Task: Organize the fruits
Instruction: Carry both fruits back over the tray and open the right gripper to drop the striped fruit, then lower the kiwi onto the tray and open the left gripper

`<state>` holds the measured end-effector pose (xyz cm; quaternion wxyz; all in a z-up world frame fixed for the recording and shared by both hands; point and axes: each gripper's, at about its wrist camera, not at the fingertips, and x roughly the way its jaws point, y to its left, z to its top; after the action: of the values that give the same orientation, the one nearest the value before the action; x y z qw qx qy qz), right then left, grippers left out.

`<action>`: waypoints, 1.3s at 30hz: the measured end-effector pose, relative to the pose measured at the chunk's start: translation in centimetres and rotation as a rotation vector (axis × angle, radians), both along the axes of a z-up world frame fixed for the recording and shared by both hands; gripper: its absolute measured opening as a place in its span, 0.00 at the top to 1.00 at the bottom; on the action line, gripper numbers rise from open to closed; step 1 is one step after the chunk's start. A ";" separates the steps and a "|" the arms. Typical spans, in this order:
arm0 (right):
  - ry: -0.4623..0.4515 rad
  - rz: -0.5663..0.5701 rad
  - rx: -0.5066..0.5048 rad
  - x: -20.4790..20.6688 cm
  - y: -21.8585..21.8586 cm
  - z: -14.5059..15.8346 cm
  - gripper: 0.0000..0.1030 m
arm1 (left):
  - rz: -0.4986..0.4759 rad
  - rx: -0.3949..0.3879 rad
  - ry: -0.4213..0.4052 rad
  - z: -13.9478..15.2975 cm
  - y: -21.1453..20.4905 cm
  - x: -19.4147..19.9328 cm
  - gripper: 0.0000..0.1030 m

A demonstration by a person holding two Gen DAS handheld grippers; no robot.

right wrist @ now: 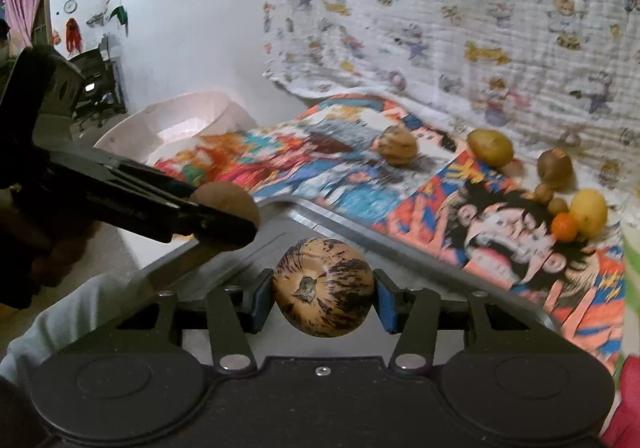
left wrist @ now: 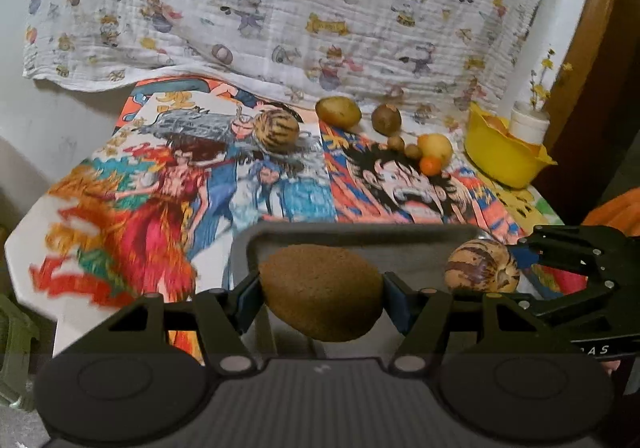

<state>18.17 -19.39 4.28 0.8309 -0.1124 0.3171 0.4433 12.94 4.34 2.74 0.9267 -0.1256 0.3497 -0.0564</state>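
Observation:
My left gripper (left wrist: 322, 294) is shut on a brown fuzzy kiwi (left wrist: 320, 290) and holds it above a grey metal tray (left wrist: 360, 234). My right gripper (right wrist: 323, 294) is shut on a striped tan melon (right wrist: 323, 286) above the same tray (right wrist: 400, 248); that melon also shows in the left wrist view (left wrist: 482, 266). On the comic-print cloth lie another striped melon (left wrist: 277, 130), a potato (left wrist: 338, 111), a brown round fruit (left wrist: 386, 119), a yellow fruit (left wrist: 436, 146), a small orange (left wrist: 431, 165) and small brown nuts (left wrist: 404, 146).
A yellow bowl (left wrist: 504, 152) stands at the table's far right beside a white pot (left wrist: 528, 124) of yellow flowers. A pale pink basin (right wrist: 180, 124) sits left of the table. A cartoon-print sheet (left wrist: 280, 8) hangs behind.

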 end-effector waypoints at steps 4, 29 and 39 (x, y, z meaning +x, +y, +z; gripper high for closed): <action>0.023 0.010 -0.014 -1.6 0.1 -1.1 0.48 | 0.001 0.002 -0.001 -0.6 -0.5 -1.4 0.35; -0.033 -0.013 -0.053 -2.2 -0.9 -3.6 0.37 | -0.114 0.088 -0.050 -2.7 -2.2 -3.2 0.34; -0.040 -0.031 -0.054 -2.2 -1.8 -3.6 0.22 | -0.106 0.027 -0.050 -2.2 -1.4 -3.3 0.26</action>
<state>15.93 -21.15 0.71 0.8405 -0.1383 0.3140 0.4193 9.64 2.94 0.53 0.9325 -0.0928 0.3333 -0.1036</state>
